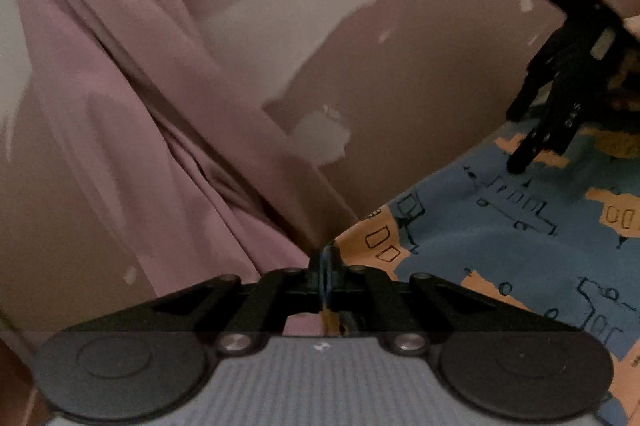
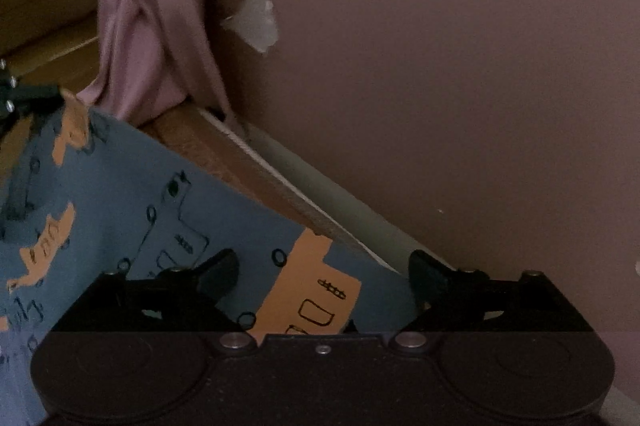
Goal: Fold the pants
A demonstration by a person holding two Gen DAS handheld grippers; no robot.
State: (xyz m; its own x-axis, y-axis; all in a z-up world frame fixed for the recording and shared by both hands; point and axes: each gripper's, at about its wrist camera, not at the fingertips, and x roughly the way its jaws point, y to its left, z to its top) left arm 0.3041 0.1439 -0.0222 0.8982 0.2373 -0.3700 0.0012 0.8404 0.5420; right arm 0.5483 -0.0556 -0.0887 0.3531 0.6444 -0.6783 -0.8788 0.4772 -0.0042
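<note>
The pants (image 1: 500,246) are blue with orange patches and black line drawings, spread at the lower right of the left wrist view. My left gripper (image 1: 325,266) is shut on a corner of their edge. My right gripper (image 1: 524,154) hangs over the cloth at the upper right, fingers pointing down at it. In the right wrist view the pants (image 2: 120,194) slope up to the left. There my right gripper (image 2: 324,274) stands open, its fingers wide apart over an orange patch. At the far left, the left gripper (image 2: 24,98) pinches the cloth's corner.
A pink curtain (image 1: 132,98) hangs to the left against a mauve wall (image 2: 440,86) with patches of peeled paint. A wooden edge (image 2: 256,182) and a white strip (image 2: 352,210) run diagonally between the pants and the wall.
</note>
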